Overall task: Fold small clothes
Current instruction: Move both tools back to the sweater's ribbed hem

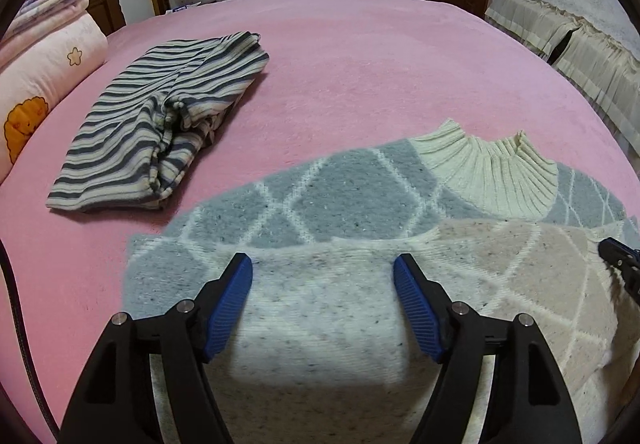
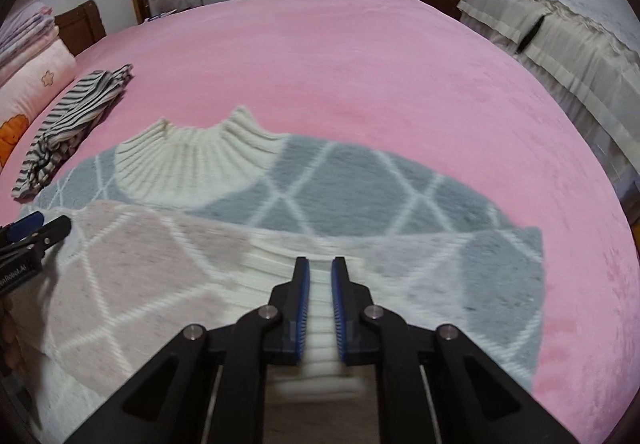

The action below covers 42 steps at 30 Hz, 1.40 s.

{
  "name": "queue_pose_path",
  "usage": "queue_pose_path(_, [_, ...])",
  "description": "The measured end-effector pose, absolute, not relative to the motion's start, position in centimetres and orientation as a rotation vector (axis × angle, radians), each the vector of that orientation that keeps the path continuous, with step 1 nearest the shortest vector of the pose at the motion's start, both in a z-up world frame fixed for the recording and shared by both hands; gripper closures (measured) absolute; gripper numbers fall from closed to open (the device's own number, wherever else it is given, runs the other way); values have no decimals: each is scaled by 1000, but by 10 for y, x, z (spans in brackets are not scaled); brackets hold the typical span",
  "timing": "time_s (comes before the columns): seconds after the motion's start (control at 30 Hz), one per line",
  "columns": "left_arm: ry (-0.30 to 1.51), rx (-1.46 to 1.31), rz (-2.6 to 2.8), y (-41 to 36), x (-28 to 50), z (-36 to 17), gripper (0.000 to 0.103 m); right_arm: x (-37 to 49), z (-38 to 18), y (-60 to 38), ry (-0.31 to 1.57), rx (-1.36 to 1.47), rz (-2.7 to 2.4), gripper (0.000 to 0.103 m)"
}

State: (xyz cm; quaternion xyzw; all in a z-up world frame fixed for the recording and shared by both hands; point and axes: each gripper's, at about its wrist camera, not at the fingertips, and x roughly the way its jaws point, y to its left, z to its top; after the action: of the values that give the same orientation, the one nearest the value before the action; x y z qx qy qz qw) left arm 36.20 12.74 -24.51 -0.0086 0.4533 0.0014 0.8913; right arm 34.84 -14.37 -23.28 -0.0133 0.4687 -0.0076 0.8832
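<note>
A small grey, cream and beige diamond-pattern sweater [image 1: 352,200] with a ribbed cream collar [image 1: 492,172] lies on the pink bed, its near part folded up over the grey part. My left gripper [image 1: 323,264] is open, jaws wide apart just above the folded cream part. My right gripper [image 2: 320,264] is shut on the sweater's [image 2: 360,188] ribbed cream hem [image 2: 320,324], held between the pads. The left gripper's tip shows at the left edge of the right wrist view [image 2: 36,228].
A folded striped garment [image 1: 160,120] lies on the bed's left side, also in the right wrist view [image 2: 72,120]. Pink pillows and stacked quilts [image 1: 44,56] sit at the far left. A cream-covered sofa [image 2: 560,36] stands right of the pink bed [image 2: 360,56].
</note>
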Motion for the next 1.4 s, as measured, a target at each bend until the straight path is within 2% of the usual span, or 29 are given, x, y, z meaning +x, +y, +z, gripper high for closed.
queue_pose_path(0.2, [940,12,20,124,361,-245,24,343,-236,-171,1004,30,-55,96])
queue_pose_path(0.4, [965,-29,18,130,349,-225,23,324,-214,-179,1005,72,-40,95])
queue_pose_path(0.53, [918,-41,18,134,323,-197,23,300,-192,-181,982,62,-14,92])
queue_pose_path(0.9, [765,-66,15,137,220,-108,23,214,-107,-185,854,68,51,92])
queue_pose_path(1.0, [741,-24,-12,132,190,-88,23,188,-88,-181,821,34,60,83])
queue_pose_path(1.07, [735,4,-43,127,168,-76,23,169,-75,-181,790,29,72,72])
queue_pose_path(1.33, [714,-41,-127,125,86,-50,21,99,-48,-181,725,33,122,70])
queue_pose_path(1.4, [691,-14,-134,123,63,-49,10,82,-47,-182,714,38,121,70])
